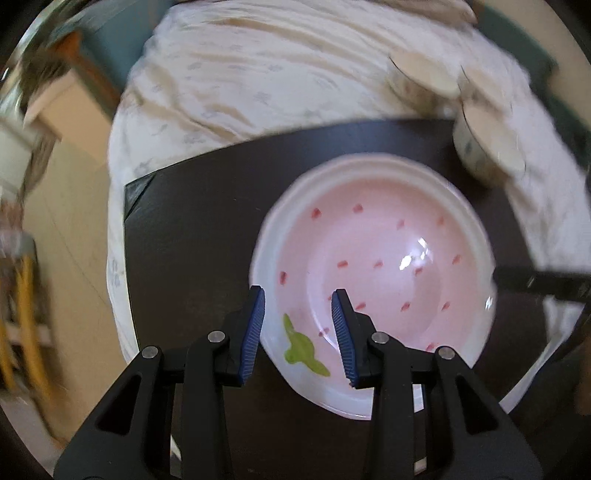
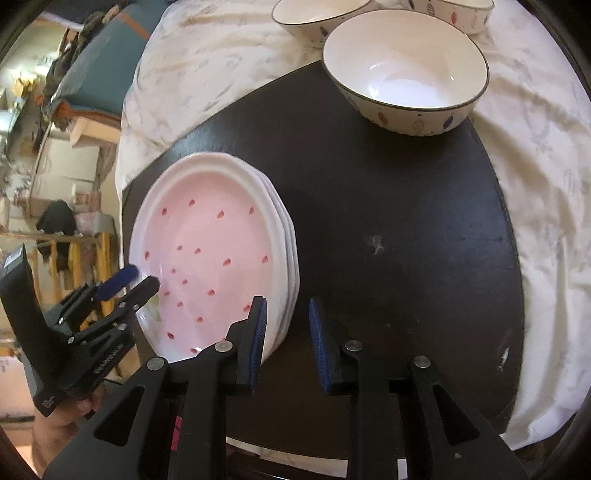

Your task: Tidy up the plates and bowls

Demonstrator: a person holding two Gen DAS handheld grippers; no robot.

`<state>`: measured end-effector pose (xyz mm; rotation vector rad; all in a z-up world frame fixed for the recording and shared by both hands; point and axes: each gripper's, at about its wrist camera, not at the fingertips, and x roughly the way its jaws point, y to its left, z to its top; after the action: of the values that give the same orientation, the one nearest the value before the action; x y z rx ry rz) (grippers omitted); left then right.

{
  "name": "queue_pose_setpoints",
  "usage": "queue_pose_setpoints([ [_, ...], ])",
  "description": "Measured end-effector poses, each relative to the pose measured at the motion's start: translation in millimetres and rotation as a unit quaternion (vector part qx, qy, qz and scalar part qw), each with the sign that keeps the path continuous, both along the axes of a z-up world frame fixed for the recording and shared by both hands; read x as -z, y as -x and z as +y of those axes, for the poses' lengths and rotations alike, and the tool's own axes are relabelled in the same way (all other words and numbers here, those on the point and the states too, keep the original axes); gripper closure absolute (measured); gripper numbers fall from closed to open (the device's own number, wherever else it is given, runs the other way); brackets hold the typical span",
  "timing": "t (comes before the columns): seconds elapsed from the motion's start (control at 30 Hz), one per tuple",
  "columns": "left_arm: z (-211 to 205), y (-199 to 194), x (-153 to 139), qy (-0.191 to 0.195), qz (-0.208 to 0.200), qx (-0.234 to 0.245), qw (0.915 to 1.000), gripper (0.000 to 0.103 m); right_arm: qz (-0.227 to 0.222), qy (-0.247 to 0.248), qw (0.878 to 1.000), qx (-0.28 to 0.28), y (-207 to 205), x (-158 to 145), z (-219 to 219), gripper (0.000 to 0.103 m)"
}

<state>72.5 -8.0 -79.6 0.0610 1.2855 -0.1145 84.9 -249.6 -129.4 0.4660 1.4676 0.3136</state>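
A pink plate [image 1: 373, 236] with red specks and a green mark lies on top of a stack of white-rimmed plates [image 2: 207, 236] on a dark board [image 2: 406, 221]. My left gripper [image 1: 298, 295] stands open astride the plate's near-left rim, one pad outside and one over the pink inside. It also shows in the right wrist view as the left gripper [image 2: 144, 277] at the stack's left edge. My right gripper [image 2: 287, 302] is open, with the stack's right edge in the gap and dark board showing beside its right pad. A speckled bowl [image 2: 406, 74] stands at the board's far edge.
Two more bowls [image 2: 317, 14] [image 2: 454, 14] sit behind on the white flowered cloth [image 2: 535, 184] that runs around the board. A hand [image 2: 62, 417] holds the left gripper's handle. Floor, boxes and yellow wooden furniture [image 2: 77, 258] lie past the table's left edge.
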Motion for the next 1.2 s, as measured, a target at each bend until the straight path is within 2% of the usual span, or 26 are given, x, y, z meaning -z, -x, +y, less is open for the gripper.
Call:
queue_pose_setpoints([
  [0.07,14,-1,6,0.015,0.015,-0.041,0.9989,0.057,0.001,-0.004,1.000,0.008,0,2,-3,0.076],
  [0.17,23,1,30,0.045,0.075,-0.069,0.9937,0.057,0.014,-0.014,1.000,0.013,-1,11,-2,0.076],
  [0.27,27,4,48,0.074,0.119,-0.086,0.9864,0.056,0.031,-0.022,0.999,0.019,-3,19,1,0.074],
  [0.37,27,6,54,0.088,0.128,-0.096,0.9833,0.051,0.044,-0.017,0.999,0.022,-6,25,6,0.037],
  [0.43,23,7,55,0.083,0.125,-0.092,0.9844,0.047,0.042,-0.011,0.999,0.023,-6,26,10,0.037],
  [0.57,17,6,63,0.078,0.127,-0.096,0.9842,0.025,0.047,-0.025,0.999,0.010,-8,31,21,0.037],
  [0.6,17,6,64,0.077,0.126,-0.097,0.9842,0.024,0.051,-0.023,0.998,0.008,-8,34,23,0.037],
  [0.67,13,6,66,0.084,0.130,-0.093,0.9836,0.024,0.054,-0.013,0.998,-0.004,-7,38,26,0.039],
  [0.7,8,6,67,0.086,0.134,-0.082,0.9838,0.025,0.047,-0.009,0.999,-0.010,-7,36,28,0.045],
  [0.73,3,6,65,0.089,0.132,-0.072,0.9846,0.032,0.045,-0.011,0.999,-0.016,-8,35,29,0.050],
  [0.77,-1,4,63,0.093,0.127,-0.062,0.9855,0.037,0.048,-0.015,0.998,-0.024,-8,36,32,0.059],
  [0.8,-5,4,62,0.082,0.127,-0.063,0.9865,0.037,0.052,-0.017,0.998,-0.035,-8,37,36,0.063],
  [0.97,-2,-3,62,0.095,0.136,-0.089,0.9821,0.041,0.043,-0.003,0.998,-0.046,-9,34,41,0.062],
  [1.2,3,-17,58,0.100,0.123,-0.084,0.9838,0.042,0.030,0.005,0.999,-0.039,-22,32,39,0.062],
])
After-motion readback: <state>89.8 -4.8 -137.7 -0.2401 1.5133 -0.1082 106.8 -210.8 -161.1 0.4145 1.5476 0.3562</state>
